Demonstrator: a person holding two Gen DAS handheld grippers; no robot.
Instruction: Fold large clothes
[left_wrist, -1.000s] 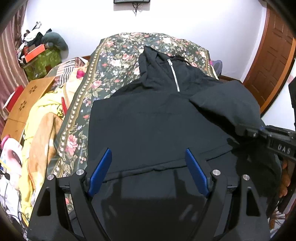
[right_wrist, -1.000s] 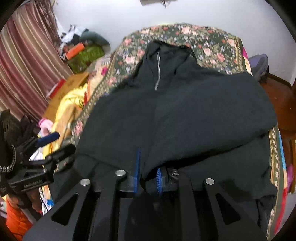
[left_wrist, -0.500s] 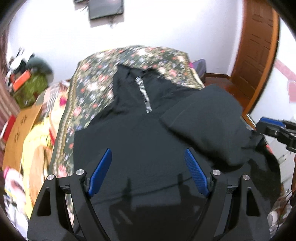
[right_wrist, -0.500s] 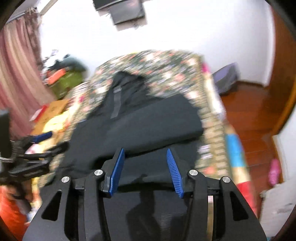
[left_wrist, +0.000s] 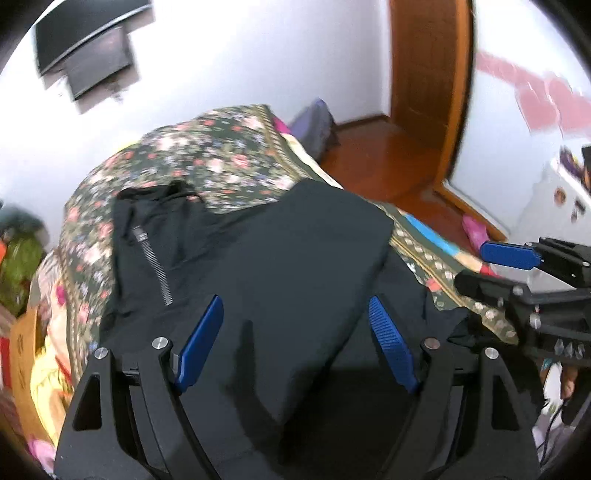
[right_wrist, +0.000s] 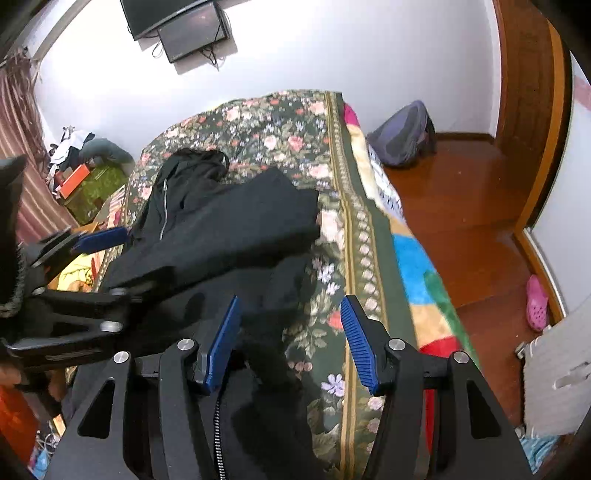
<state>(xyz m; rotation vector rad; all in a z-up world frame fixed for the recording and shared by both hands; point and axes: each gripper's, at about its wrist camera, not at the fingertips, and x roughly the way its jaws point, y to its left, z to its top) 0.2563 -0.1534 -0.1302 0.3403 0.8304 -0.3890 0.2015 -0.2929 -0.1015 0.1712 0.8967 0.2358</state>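
Blue-padded left gripper jaws wide, holding nothing, over the near part of the black hoodie. Right gripper jaws also wide, empty, at hoodie's right edge. Hoodie lies on the floral bedspread, right sleeve folded across the chest, hood far. Purple backpack on floor, far right.

Light: bright, even indoor light; white wall nearly blown out.
Shadows: soft, falling on the black hoodie, which shows little detail.
Blur: left wrist view smeared; right wrist view sharper.
Edges: strong fisheye bending, black corner vignette.
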